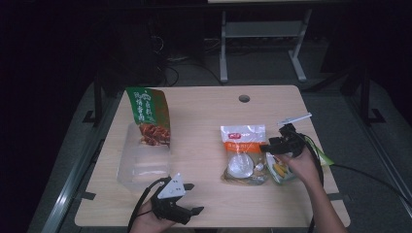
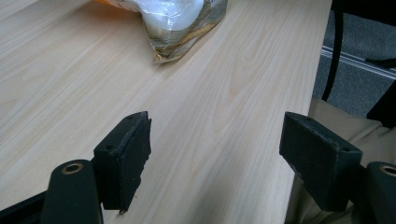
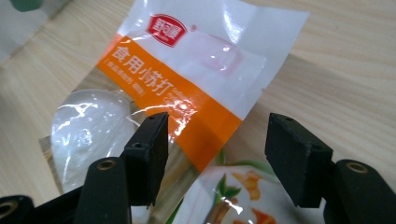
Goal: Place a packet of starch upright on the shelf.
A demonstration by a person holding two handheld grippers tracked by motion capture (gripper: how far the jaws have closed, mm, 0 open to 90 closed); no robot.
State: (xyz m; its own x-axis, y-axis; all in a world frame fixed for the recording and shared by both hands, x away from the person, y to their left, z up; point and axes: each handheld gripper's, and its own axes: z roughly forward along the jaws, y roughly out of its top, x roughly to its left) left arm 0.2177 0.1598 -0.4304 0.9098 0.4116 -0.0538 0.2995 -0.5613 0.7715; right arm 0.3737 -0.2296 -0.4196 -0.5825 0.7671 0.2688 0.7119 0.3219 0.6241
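A white and orange plastic bag (image 1: 243, 153) with white powder inside lies flat at the table's right middle. My right gripper (image 1: 266, 147) hovers at its right edge, jaws open. In the right gripper view the bag's orange band (image 3: 187, 107) lies under the open right gripper (image 3: 215, 144), and neither pad presses on it. A second packet (image 3: 224, 196) with an orange and green print lies partly under the bag, below my right hand (image 1: 296, 165). My left gripper (image 1: 194, 198) rests open near the front edge, nothing between its jaws (image 2: 215, 154). The bag's lower corner (image 2: 177, 28) lies ahead of it.
A green snack bag (image 1: 149, 116) with a meat picture stands at the back of a clear plastic tray (image 1: 141, 167) on the left. The table has a cable hole (image 1: 244, 98) near its far edge. The table's edge (image 2: 299, 140) runs close beside my left gripper.
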